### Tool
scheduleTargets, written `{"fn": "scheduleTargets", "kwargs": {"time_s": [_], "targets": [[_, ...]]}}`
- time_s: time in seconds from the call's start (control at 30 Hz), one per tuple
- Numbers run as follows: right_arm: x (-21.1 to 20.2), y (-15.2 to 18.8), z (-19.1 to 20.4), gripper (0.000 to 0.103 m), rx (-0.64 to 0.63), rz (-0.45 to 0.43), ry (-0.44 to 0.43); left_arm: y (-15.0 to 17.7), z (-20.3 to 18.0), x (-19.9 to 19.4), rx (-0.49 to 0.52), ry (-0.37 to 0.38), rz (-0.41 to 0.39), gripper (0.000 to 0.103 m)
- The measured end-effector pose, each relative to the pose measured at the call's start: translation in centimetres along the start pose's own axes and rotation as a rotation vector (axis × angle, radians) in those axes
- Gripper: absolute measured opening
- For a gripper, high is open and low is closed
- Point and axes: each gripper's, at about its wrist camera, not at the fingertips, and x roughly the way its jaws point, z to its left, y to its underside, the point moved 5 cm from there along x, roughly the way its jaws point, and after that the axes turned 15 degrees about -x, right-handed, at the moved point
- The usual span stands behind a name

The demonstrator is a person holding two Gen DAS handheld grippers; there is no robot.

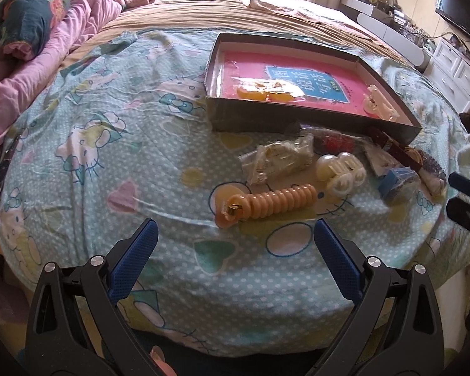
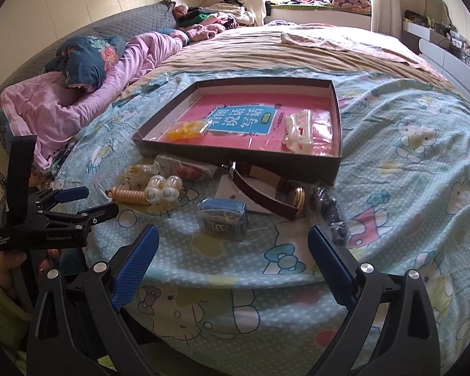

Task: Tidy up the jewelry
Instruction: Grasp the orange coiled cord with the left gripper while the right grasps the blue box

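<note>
A shallow dark box [image 1: 300, 121] [image 2: 235, 158] with a pink book inside lies on the bed; it holds an orange item [image 1: 263, 92] [image 2: 185, 131] and a white hair clip [image 1: 377, 102] [image 2: 299, 134]. In front lie a peach ribbed clip [image 1: 266, 202] [image 2: 130, 195], a pearl-white claw clip [image 1: 341, 170] [image 2: 163, 188], a clear packet [image 1: 279, 158], a blue box [image 1: 398, 185] [image 2: 222, 216], a brown-strap watch [image 2: 266, 194] and dark beads in plastic [image 2: 329, 213]. My left gripper [image 1: 235, 241] [image 2: 87, 200] is open just short of the peach clip. My right gripper [image 2: 232, 250] is open and empty near the blue box.
The bed has a light blue Hello Kitty sheet [image 2: 407, 163] over a tan cover. A pink quilt and a dark floral pillow [image 2: 87, 56] lie at the left. White drawers [image 1: 454, 69] stand at the right. The bed's front edge is just below both grippers.
</note>
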Motion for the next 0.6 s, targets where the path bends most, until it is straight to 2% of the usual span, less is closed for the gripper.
{"fn": "scheduleTargets", "kwargs": {"time_s": [0.3,0.37,0.5,0.6], "targets": [[2.2,0.4,1.4,0.095,-0.008,0.039,-0.038,-0.7,0.6,0.8,-0.020,0.067,-0.005,0.093],[2.3,0.3,1.3,0.095,-0.007,0.040,-0.038,-0.9,0.5,1.0,-0.019,0.084,-0.004,0.089],[2.8,0.3,1.1,0.095,0.000,0.044,-0.037,-1.0,0.2,1.6,-0.007,0.100,-0.001,0.069],[3.0,0.1,1.1,0.095,0.003,0.045,-0.037,-1.0,-0.3,1.8,-0.003,0.138,0.011,0.060]]}}
